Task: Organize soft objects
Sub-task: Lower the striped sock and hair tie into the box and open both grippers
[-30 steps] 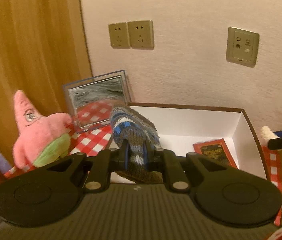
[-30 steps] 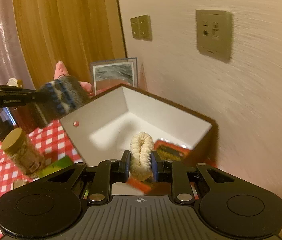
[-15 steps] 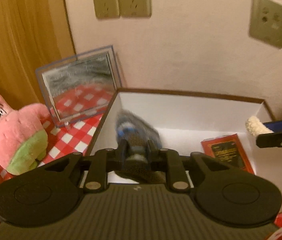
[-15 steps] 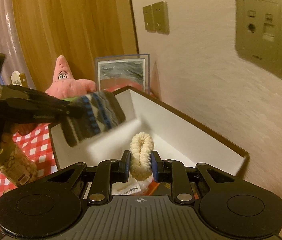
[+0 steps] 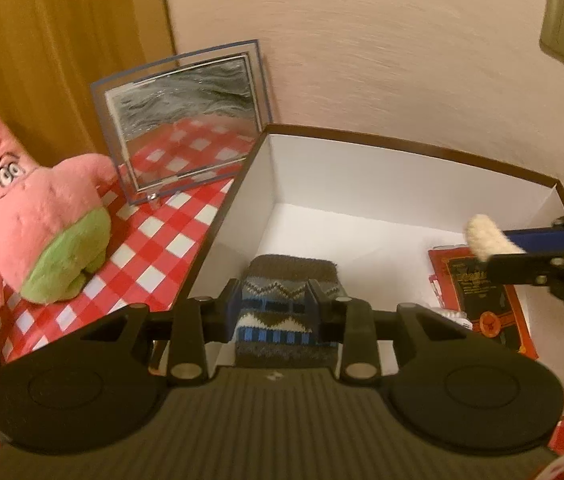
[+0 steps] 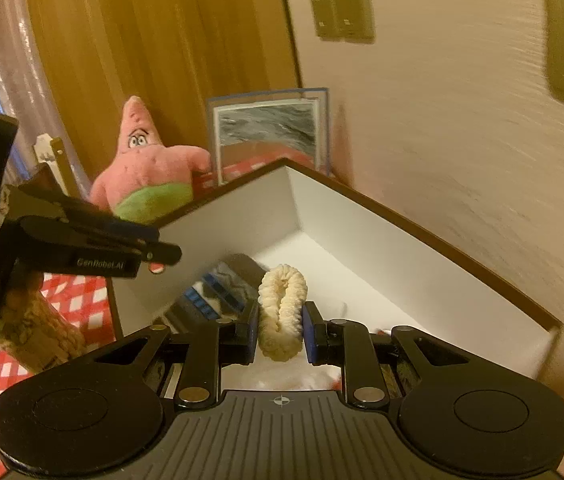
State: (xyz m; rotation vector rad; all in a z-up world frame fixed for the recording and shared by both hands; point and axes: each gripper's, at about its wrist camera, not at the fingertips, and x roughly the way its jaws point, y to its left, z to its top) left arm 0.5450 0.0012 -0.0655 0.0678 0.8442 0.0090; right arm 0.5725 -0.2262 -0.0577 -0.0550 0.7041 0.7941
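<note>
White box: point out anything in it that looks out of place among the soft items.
In the white box, a red printed packet lies flat beside the knitted sock. It looks like a stiff package, not a soft thing.

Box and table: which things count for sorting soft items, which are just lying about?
Job:
- knit sock, in the white box
- cream scrunchie, in the right claw
- pink star plush

Lying about:
- picture frame
- red booklet
- jar

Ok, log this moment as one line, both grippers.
left gripper: just opening, knitted sock between jaws, in white box | right gripper: shut on cream scrunchie, over box
</note>
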